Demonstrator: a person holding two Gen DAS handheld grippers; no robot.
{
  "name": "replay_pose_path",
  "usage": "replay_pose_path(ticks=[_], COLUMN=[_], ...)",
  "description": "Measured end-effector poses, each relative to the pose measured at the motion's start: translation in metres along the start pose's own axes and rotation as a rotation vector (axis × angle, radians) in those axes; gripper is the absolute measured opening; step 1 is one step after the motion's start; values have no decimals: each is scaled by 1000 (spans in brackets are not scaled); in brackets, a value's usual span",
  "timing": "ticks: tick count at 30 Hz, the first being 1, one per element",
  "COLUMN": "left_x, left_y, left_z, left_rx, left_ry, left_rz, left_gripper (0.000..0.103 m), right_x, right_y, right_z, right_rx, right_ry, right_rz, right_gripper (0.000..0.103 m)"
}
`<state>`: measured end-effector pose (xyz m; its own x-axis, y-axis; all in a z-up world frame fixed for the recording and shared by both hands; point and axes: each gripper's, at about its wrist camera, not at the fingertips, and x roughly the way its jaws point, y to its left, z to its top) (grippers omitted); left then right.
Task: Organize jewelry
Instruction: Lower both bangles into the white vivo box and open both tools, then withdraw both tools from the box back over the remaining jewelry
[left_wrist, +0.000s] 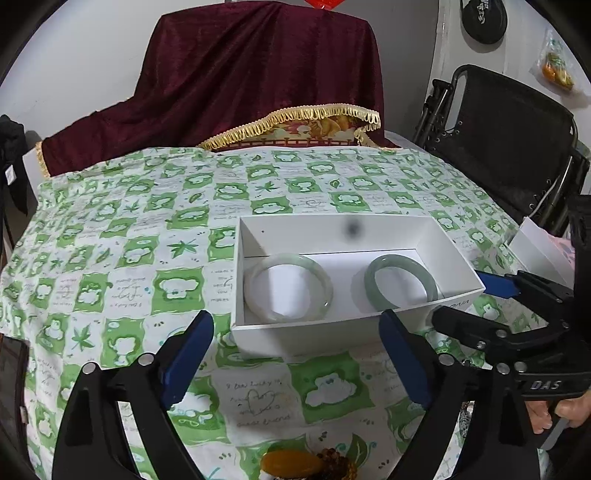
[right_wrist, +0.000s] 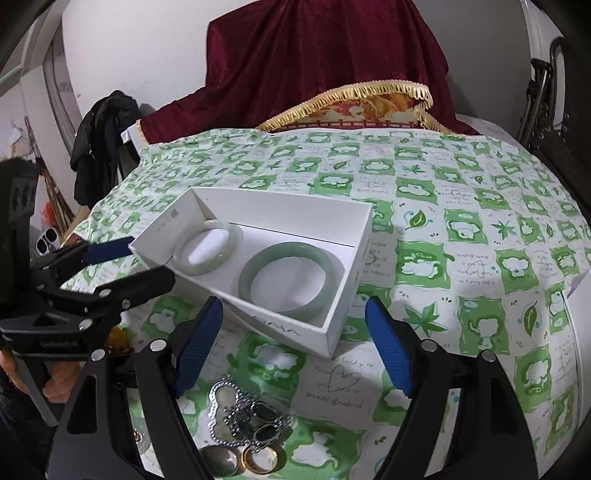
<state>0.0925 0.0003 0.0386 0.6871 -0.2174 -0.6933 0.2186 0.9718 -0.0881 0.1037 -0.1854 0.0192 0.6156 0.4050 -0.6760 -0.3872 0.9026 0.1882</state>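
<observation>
White card box (left_wrist: 332, 328), ahead of both wide-open, empty jaws: two smooth round jade bangles, pale (left_wrist: 288, 286), darker green (left_wrist: 400, 282); right gripper (left_wrist: 491, 295) marked "DAS"

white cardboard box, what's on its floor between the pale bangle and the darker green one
Nothing: bare white floor of the white cardboard box separates the pale jade bangle from the darker green jade bangle, as both wrist views show.

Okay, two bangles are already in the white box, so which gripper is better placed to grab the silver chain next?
Probably the right gripper. In its own view the silver chain lies just below its open fingers, near the white box. The left gripper, also open, shows only an amber piece beneath it.
</observation>
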Motion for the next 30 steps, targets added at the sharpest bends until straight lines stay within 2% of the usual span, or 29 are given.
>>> replay_pose_path(ticks=[3,7,12,16,20,25,30], left_x=[4,3,1,2,-8,-17,-34], left_y=[-5,-18,-18,-20,-24,-32,-37], left_z=[-2,-6,-6,-8,-9,-18,-29], left_rx=[15,72,68,79,90,89,78], left_ry=[21,21,9,9,-29,-30,-54], left_rz=[-18,-14,-24,14,71,101,133], left_gripper=[88,87,87,87,87,87,92], right_x=[1,0,2,0,-8,-17,-29], right_y=[-5,-14,-12,-12,-18,-11,-2], right_z=[1,3,3,3,4,4,-1], right_rx=[23,56,47,52,81,47,11], right_ry=[0,-6,-1,-9,-37,-75,-111], right_rz=[6,-3,3,2,-8,-60,-83], right_gripper=[76,75,75,75,75,82,82])
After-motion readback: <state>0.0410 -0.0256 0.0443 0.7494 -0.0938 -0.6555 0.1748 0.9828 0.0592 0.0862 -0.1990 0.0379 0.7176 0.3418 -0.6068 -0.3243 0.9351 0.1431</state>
